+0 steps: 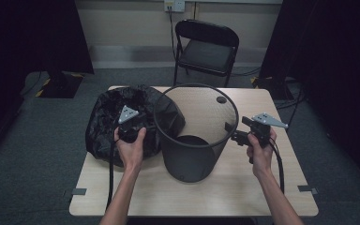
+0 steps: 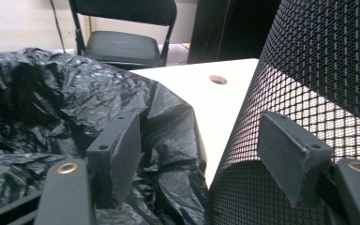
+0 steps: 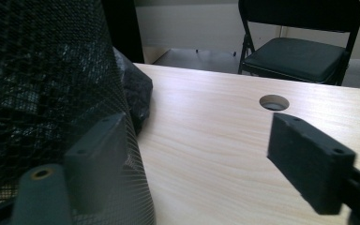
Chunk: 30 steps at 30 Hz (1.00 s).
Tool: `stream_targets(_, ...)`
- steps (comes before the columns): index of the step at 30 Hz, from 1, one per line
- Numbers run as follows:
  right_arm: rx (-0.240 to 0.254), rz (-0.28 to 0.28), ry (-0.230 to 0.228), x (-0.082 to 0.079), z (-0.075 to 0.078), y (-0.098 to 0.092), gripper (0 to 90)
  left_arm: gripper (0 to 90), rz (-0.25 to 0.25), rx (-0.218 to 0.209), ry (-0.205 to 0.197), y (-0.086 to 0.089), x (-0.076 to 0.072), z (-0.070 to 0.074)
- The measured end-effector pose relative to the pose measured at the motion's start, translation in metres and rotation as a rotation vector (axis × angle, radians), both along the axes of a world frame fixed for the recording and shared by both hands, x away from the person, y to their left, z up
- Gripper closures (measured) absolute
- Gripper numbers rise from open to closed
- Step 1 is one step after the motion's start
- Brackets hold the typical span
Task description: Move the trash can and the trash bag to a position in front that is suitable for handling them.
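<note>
A black mesh wastebasket (image 1: 194,136) stands upright in the middle of the table. A crumpled black plastic bag (image 1: 108,119) lies against its left side. My left gripper (image 1: 139,123) is over the bag's right part. In the left gripper view it (image 2: 201,157) is open, with the bag's edge (image 2: 168,122) and the mesh wall (image 2: 309,70) between its jaws. My right gripper (image 1: 235,133) is at the basket's right rim. In the right gripper view it (image 3: 201,154) is open, astride the mesh wall (image 3: 37,84): one jaw shows through the mesh and the other is outside over the tabletop.
The light wooden table (image 1: 262,187) has a round cable hole (image 1: 221,100) behind the basket. A black folding chair (image 1: 206,47) stands beyond the far edge. Dark curtains flank both sides. Cables trail from both grippers toward the near edge.
</note>
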State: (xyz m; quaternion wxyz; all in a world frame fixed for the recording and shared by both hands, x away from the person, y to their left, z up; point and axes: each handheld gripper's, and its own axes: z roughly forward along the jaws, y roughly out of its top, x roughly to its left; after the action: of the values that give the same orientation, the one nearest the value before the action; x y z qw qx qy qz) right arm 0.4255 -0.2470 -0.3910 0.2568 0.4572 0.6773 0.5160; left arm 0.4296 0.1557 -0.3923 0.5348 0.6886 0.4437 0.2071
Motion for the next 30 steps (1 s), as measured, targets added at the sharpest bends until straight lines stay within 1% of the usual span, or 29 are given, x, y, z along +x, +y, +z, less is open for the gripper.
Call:
stream_targets(2, -0.015, 0.007, -0.003, -0.004, 0.002, -0.001, 24.0, 30.9, -0.011, 0.011, 0.001, -0.002, -0.002, 0.0)
stream_targets(4, -0.03, 0.019, -0.008, -0.008, 0.003, -0.002, 26.5, 31.6, -0.026, 0.034, -0.014, -0.004, -0.007, 0.001)
stream_targets(5, -0.045, 0.023, -0.011, -0.01, 0.005, -0.003, 26.5, 32.4, -0.032, 0.037, -0.014, -0.005, -0.008, 0.001)
stream_targets(6, -0.05, 0.024, -0.012, -0.012, 0.005, -0.004, 26.5, 32.5, -0.038, 0.036, -0.015, -0.006, -0.01, 0.001)
stream_targets(8, -0.048, 0.026, -0.006, -0.017, 0.006, -0.007, 26.5, 32.5, -0.051, 0.036, -0.021, -0.008, -0.016, 0.001)
stream_targets(10, -0.046, 0.026, -0.003, -0.021, 0.006, -0.01, 26.5, 32.5, -0.053, 0.027, -0.017, -0.011, -0.02, 0.0)
stream_targets(11, -0.05, 0.022, -0.006, -0.024, 0.006, -0.012, 26.6, 32.5, -0.045, 0.026, -0.019, -0.013, -0.023, 0.0)
stream_targets(12, -0.055, 0.018, -0.007, -0.027, 0.007, -0.013, 27.6, 32.5, -0.038, 0.032, -0.029, -0.015, -0.025, 0.0)
stream_targets(13, -0.059, 0.014, -0.011, -0.03, 0.007, -0.013, 29.8, 33.7, -0.039, 0.033, -0.04, -0.019, -0.029, 0.0)
stream_targets(14, -0.061, 0.012, -0.016, -0.034, 0.008, -0.014, 32.2, 35.9, -0.036, 0.039, -0.044, -0.02, -0.031, 0.0)
stream_targets(15, -0.063, 0.011, -0.016, -0.036, 0.008, -0.015, 33.7, 36.0, -0.031, 0.041, -0.044, -0.023, -0.033, 0.0)
stream_targets(17, -0.065, 0.01, -0.015, -0.042, 0.009, -0.018, 33.8, 36.0, -0.038, 0.041, -0.039, -0.025, -0.035, 0.001)
stream_targets(18, -0.065, 0.012, -0.015, -0.043, 0.008, -0.019, 33.8, 36.1, -0.051, 0.038, -0.037, -0.025, -0.037, 0.001)
stream_targets(20, -0.061, 0.024, -0.014, -0.048, 0.008, -0.023, 32.4, 36.1, -0.066, 0.024, -0.027, -0.026, -0.039, 0.0)
stream_targets(22, -0.059, 0.026, -0.016, -0.053, 0.008, -0.025, 30.8, 36.1, -0.062, 0.024, -0.032, -0.028, -0.041, 0.0)
stream_targets(25, -0.066, 0.024, -0.024, -0.06, 0.008, -0.028, 30.8, 36.1, -0.06, 0.038, -0.032, -0.032, -0.044, 0.001)
stream_targets(28, -0.059, 0.03, -0.02, -0.066, 0.007, -0.032, 30.0, 36.3, -0.068, 0.058, -0.024, -0.035, -0.047, 0.003)
stream_targets(30, -0.057, 0.021, -0.02, -0.068, 0.007, -0.034, 28.2, 36.4, -0.067, 0.061, -0.027, -0.038, -0.048, 0.004)
